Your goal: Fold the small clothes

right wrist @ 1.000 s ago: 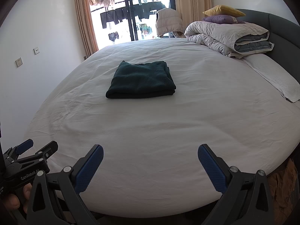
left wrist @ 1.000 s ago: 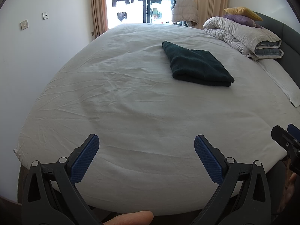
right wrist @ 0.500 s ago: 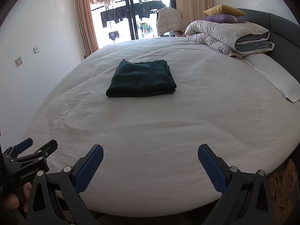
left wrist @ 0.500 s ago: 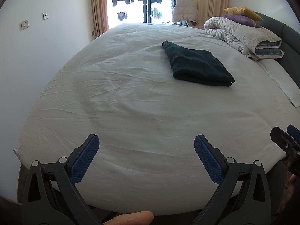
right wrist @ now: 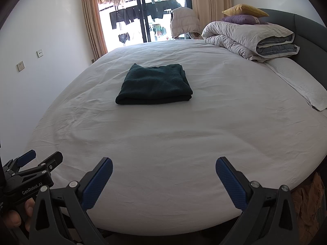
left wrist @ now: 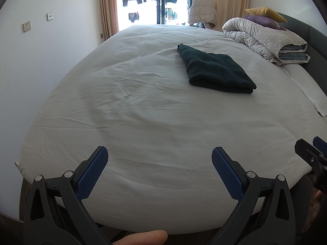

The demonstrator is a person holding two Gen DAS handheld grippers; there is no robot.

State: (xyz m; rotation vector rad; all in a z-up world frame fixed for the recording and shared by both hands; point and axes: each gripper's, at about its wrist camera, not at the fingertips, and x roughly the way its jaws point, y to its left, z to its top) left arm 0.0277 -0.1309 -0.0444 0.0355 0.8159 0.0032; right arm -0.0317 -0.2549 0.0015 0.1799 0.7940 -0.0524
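Note:
A dark green garment [left wrist: 216,72] lies folded into a neat rectangle on the white bed sheet [left wrist: 143,112], past the bed's middle; it also shows in the right wrist view [right wrist: 155,84]. My left gripper [left wrist: 159,159] is open and empty, held over the bed's near edge, far short of the garment. My right gripper [right wrist: 163,169] is open and empty too, over the near edge and to the right of the left one. Each gripper shows at the side of the other's view, the left one [right wrist: 30,165] and the right one [left wrist: 312,155].
A rolled grey duvet [right wrist: 249,38] with a purple pillow [right wrist: 243,19] and a yellow pillow [right wrist: 245,10] sits at the bed's far right by the dark headboard [right wrist: 306,32]. A white towel [right wrist: 300,85] lies along the right edge. A wall [left wrist: 40,61] stands close on the left.

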